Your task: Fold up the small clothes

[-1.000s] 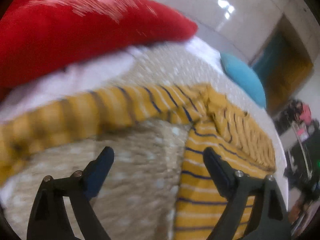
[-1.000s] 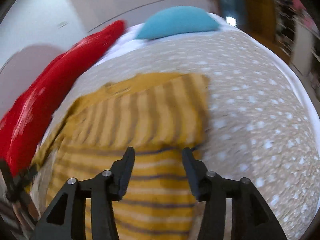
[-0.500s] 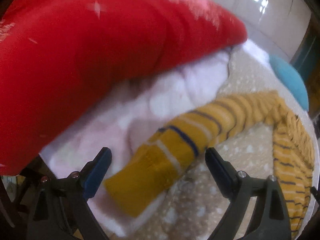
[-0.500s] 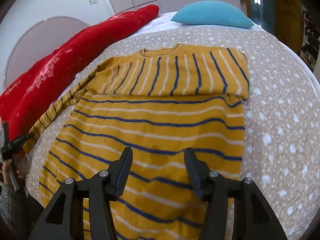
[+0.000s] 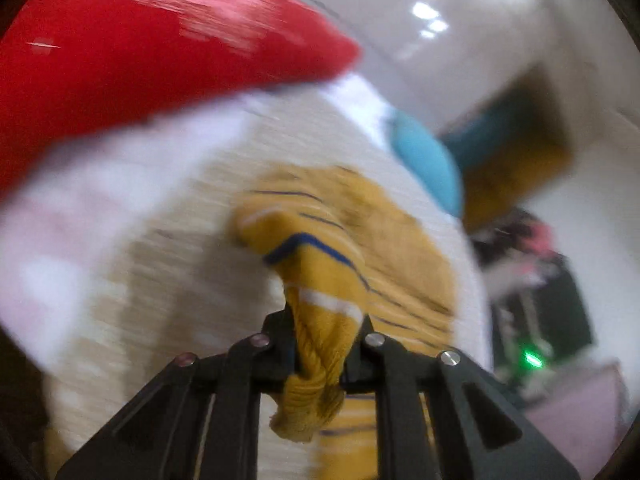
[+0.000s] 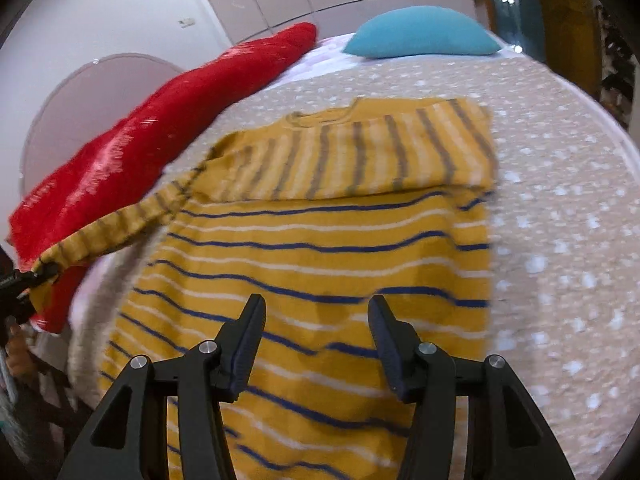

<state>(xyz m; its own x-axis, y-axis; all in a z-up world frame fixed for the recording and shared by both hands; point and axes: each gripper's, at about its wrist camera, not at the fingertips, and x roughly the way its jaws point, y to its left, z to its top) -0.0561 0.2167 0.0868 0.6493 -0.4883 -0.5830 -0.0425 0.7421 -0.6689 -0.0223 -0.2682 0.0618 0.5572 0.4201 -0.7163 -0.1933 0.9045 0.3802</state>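
Observation:
A yellow sweater [image 6: 320,248] with blue and white stripes lies flat on the bed, its right sleeve folded across the chest. My left gripper [image 5: 326,336] is shut on the cuff of the left sleeve [image 5: 316,308] and holds it lifted off the bed. In the right wrist view that sleeve [image 6: 120,220] stretches out to the left, to the left gripper [image 6: 24,280] at the frame edge. My right gripper [image 6: 316,320] is open and empty, hovering above the sweater's lower body.
The bed has a beige spotted cover [image 6: 560,200]. A long red pillow [image 6: 160,120] lies along its left side and a blue pillow [image 6: 420,32] at the far end. Furniture [image 5: 540,320] stands beyond the bed's right edge.
My left gripper was open around the sleeve cuff and has shut on it and lifted it. My right gripper stays open over the sweater body.

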